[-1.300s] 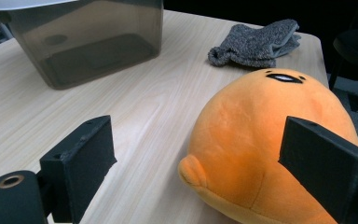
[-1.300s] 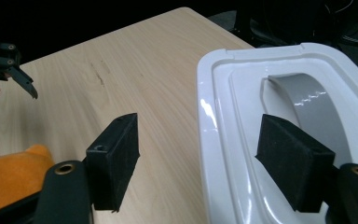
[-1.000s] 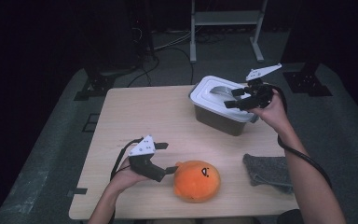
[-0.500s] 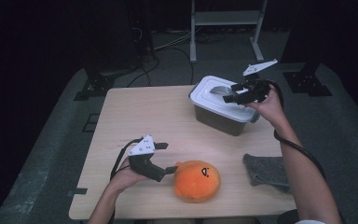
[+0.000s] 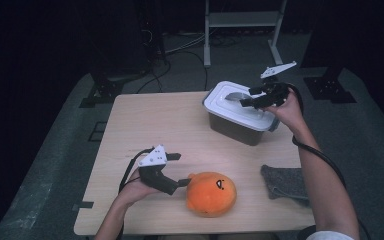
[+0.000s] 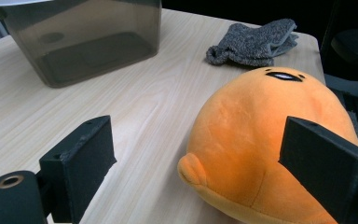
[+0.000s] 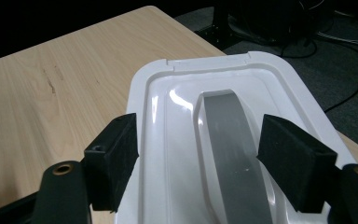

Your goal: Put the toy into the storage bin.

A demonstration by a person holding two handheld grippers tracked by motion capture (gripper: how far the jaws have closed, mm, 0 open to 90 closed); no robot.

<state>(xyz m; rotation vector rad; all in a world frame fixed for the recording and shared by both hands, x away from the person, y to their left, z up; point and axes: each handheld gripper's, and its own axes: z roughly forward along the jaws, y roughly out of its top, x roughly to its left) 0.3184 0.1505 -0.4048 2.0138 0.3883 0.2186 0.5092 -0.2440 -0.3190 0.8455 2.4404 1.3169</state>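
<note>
An orange plush toy (image 5: 211, 194) with a small face lies near the table's front edge. My left gripper (image 5: 182, 170) is just left of it, open. In the left gripper view (image 6: 198, 140) the plush (image 6: 261, 126) sits partly between the jaws, close to the right-hand one. At the back right stands a smoky plastic box (image 5: 235, 127) with a white lid (image 5: 230, 102) on it. My right gripper (image 5: 246, 99) hovers over that lid, open. In the right gripper view (image 7: 200, 140) its jaws stand either side of the lid's grey handle (image 7: 228, 140), not gripping it.
A grey knitted cloth (image 5: 286, 183) lies crumpled at the front right corner, also seen in the left gripper view (image 6: 256, 42). The bare wooden tabletop (image 5: 155, 120) spreads left of the box. Dark floor, cables and a metal stand lie beyond the table.
My right gripper has shifted slightly over the lid toward the table's far side. The left gripper and the plush have stayed where they were.
</note>
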